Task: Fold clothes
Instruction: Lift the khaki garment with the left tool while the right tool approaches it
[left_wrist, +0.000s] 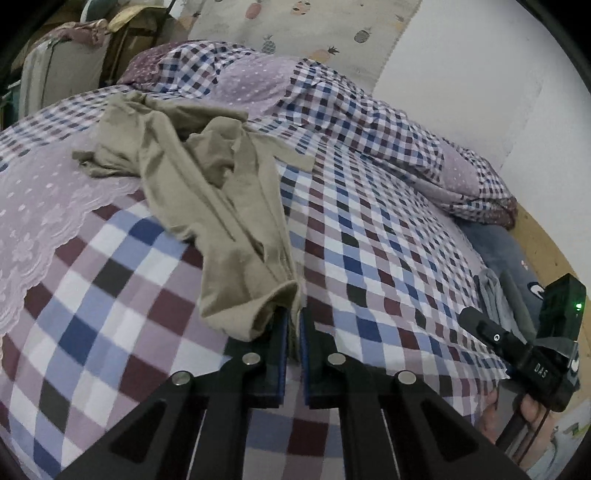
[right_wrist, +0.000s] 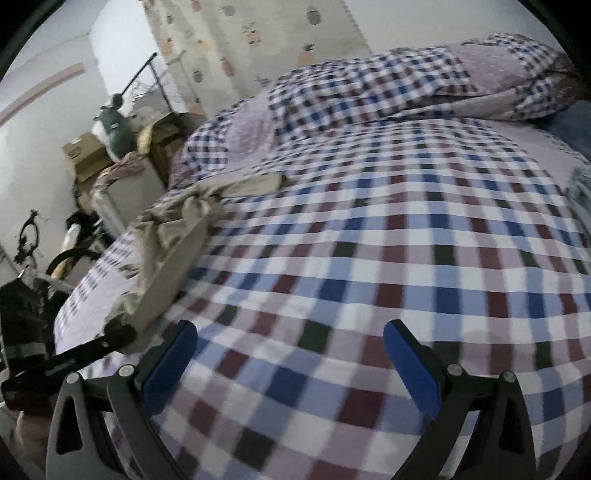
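- The khaki trousers lie crumpled on the checked bedspread, their long axis running from the bunched far end straight toward the left gripper, one leg stretched out along that line
- The left gripper is pressed together on the near hem of that leg; cloth shows between its blue pads
- In the right wrist view the trousers sit far to the left, well apart from the right gripper, whose jaws are spread wide over bare checked cloth with nothing between them
- So the left hand is the nearer one; the right would need to travel left across the bed to reach the other leg or the waist, I judge
- A rolled checked quilt lies along the far side, a grey garment at the bed edge; neither blocks the way
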